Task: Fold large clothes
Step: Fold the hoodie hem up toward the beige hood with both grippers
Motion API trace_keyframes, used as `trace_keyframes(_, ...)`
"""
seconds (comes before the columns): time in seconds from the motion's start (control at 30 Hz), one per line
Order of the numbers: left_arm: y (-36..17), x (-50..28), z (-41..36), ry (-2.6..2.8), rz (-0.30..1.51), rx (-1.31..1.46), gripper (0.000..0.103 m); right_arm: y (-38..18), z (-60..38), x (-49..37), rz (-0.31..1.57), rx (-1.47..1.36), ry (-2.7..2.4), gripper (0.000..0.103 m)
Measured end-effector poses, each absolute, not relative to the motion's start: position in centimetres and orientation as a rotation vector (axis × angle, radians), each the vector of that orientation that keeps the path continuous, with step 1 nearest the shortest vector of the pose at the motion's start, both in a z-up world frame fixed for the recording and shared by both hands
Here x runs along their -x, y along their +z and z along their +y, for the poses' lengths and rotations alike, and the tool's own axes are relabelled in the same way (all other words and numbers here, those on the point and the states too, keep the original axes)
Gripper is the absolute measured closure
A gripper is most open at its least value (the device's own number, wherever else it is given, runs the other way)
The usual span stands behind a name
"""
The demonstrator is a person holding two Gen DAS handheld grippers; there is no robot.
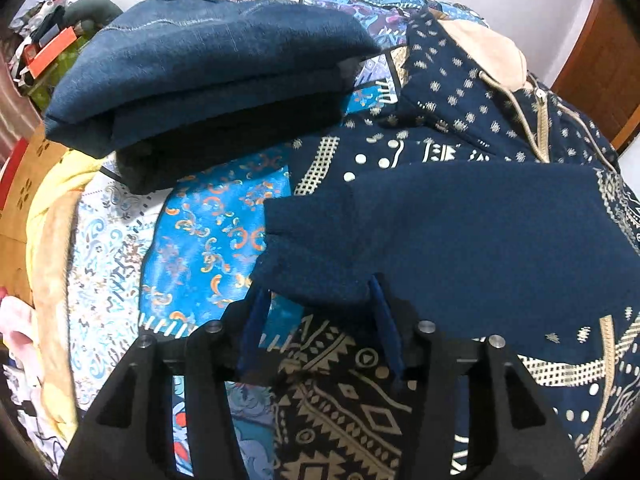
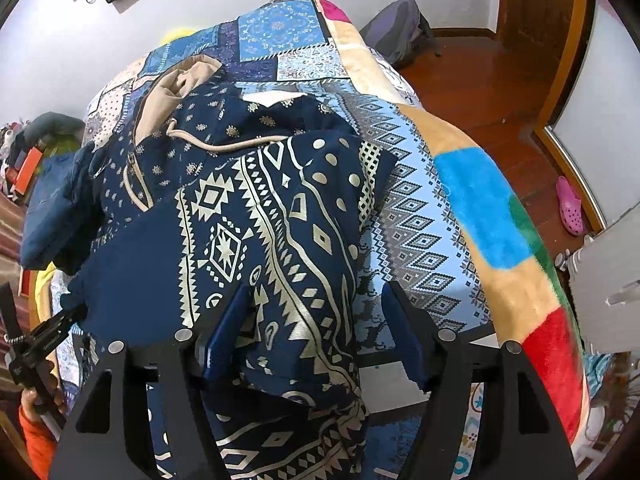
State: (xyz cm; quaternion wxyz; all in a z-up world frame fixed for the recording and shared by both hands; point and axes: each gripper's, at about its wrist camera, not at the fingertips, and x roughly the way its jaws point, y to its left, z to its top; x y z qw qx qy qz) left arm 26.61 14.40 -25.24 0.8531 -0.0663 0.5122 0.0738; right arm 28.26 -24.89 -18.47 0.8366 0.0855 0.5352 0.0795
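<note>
A navy hoodie with cream tribal print (image 2: 256, 208) lies on the bed, its beige-lined hood (image 2: 180, 80) at the far end. In the left wrist view its plain navy sleeve (image 1: 460, 232) is folded across the printed body. My left gripper (image 1: 316, 292) is open, its blue-padded fingers on either side of the sleeve's cuff edge. My right gripper (image 2: 316, 308) is open with its fingers wide apart over the hoodie's lower hem; the fabric lies between and under them. The left gripper also shows in the right wrist view (image 2: 56, 328), at the hoodie's left edge.
A folded stack of blue denim and dark clothes (image 1: 208, 76) sits on the patchwork bedspread (image 1: 208, 232) left of the hoodie. A colourful fleece blanket (image 2: 492, 216) edges the bed's right side. Wooden floor, a pink shoe (image 2: 570, 206) and a backpack (image 2: 400, 28) lie beyond. Clutter stands at the far left.
</note>
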Motion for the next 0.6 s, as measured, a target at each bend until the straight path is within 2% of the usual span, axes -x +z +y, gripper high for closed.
trace_keyframes(0.23,-19.9,-27.0,13.2,0.156,0.964,0.092,0.053,-15.7,-23.9,-28.7,1.056,-0.115,0.179,0.038)
trace_keyframes(0.37,-16.3,-27.9,12.0,0.115,0.876,0.09,0.049,-13.4,-23.1,-29.3,0.983,-0.088,0.205,0.038)
trace_keyframes(0.6,-11.9,-32.1,9.1,0.067,0.737,0.049,0.048,-10.0,-20.9,-31.8,0.869,-0.072,0.282,0.038)
